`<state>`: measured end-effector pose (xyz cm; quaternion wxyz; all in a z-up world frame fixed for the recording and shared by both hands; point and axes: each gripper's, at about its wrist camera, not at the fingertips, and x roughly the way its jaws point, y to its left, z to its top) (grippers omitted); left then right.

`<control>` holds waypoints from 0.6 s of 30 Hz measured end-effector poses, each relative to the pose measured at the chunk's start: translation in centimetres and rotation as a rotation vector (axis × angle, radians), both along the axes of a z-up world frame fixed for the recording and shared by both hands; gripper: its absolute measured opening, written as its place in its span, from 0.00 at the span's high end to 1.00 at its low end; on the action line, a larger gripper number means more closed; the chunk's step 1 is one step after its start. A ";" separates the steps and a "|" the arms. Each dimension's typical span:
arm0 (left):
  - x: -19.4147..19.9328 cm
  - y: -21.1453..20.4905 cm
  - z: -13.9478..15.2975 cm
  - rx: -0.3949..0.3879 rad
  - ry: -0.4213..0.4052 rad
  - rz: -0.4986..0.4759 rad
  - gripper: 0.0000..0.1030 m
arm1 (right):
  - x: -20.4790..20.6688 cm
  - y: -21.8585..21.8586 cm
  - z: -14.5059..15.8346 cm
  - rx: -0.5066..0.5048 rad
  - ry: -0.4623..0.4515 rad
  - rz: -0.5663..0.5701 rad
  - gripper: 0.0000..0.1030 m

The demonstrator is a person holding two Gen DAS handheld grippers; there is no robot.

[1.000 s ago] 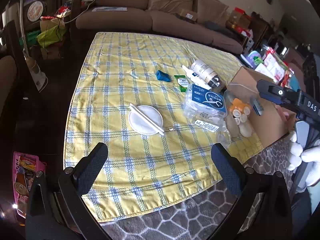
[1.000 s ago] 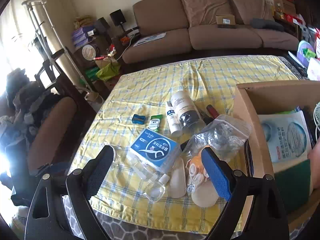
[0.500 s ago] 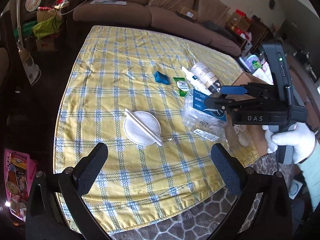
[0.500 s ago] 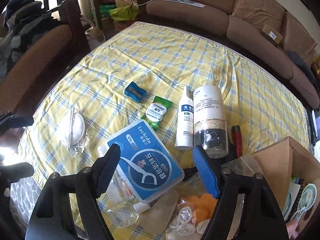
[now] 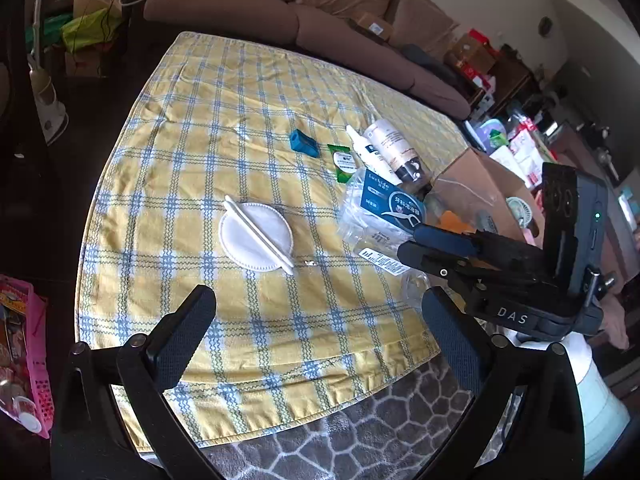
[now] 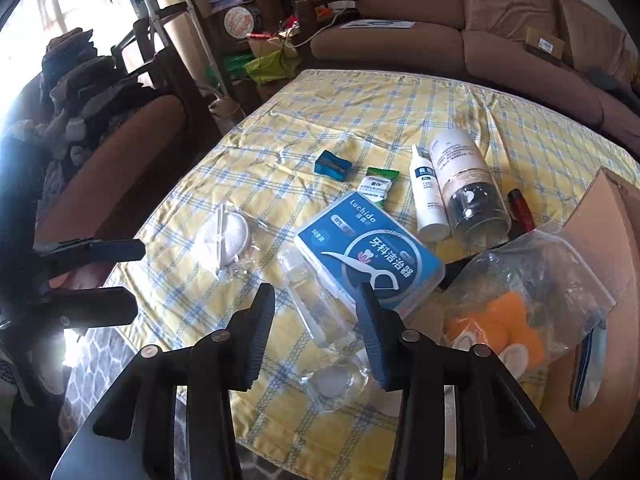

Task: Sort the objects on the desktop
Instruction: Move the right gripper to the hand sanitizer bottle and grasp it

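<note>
Yellow checked counter (image 6: 360,120), living room behind. Right gripper (image 6: 316,304) has been closing; its jaws straddle one clear bottle (image 6: 308,292) low in frame, pads not on it yet. It's slick and could squirt out. Left gripper (image 5: 316,320) gapes empty. Further up: one floss box (image 6: 368,252), two white bottles (image 6: 428,196), one sharpener (image 6: 332,166).

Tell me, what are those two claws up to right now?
Left gripper open, hovering over the tablecloth. Right gripper closing around the clear bottle, not gripping yet. Floss box crowds its right finger.
</note>
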<state>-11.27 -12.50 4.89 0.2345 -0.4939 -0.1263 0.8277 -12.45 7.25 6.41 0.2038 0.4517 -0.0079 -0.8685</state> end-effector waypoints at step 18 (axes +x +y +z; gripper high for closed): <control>-0.4 -1.5 -0.5 0.028 -0.042 0.068 0.00 | 3.8 -0.8 0.9 0.011 -0.009 -0.027 0.60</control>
